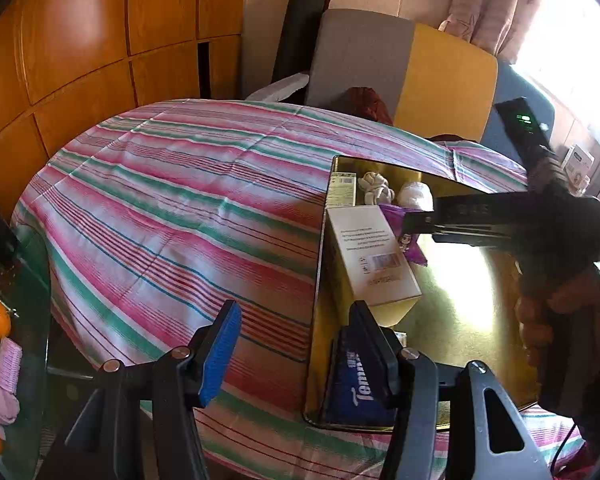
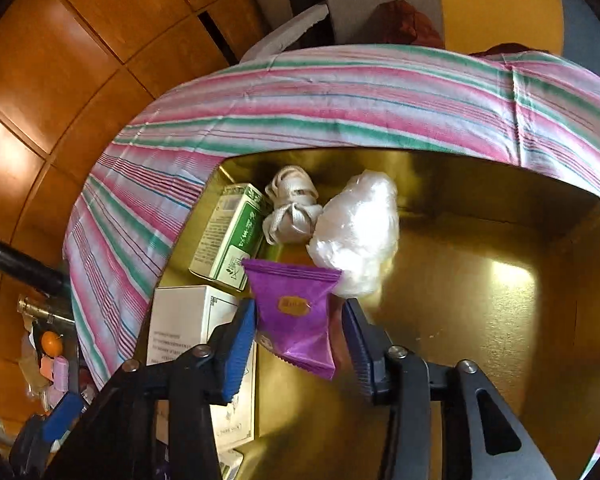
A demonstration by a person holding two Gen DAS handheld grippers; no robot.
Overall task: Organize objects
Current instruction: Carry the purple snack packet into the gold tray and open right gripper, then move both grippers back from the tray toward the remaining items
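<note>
The right gripper (image 2: 300,336) hangs over the gold tin (image 2: 500,320), jaws spread wide around a purple snack packet (image 2: 296,308) (seemingly just let go, or about to be). The left gripper (image 1: 296,344) waits open and empty. Next: settle the packet beside the boxes (image 2: 228,232).

Partly readable white "Temm..." lettering on a blue pack (image 1: 358,384), right behind the left gripper's (image 1: 296,344) right finger. Beyond that finger, a white box (image 1: 374,256) with a barcode and lines of print too small to read. Ahead of the right gripper (image 2: 300,344), a purple packet (image 2: 296,312) with an illegible orange label; further ahead and left, a green box (image 2: 232,240) with blurred characters and a barcode.
</note>
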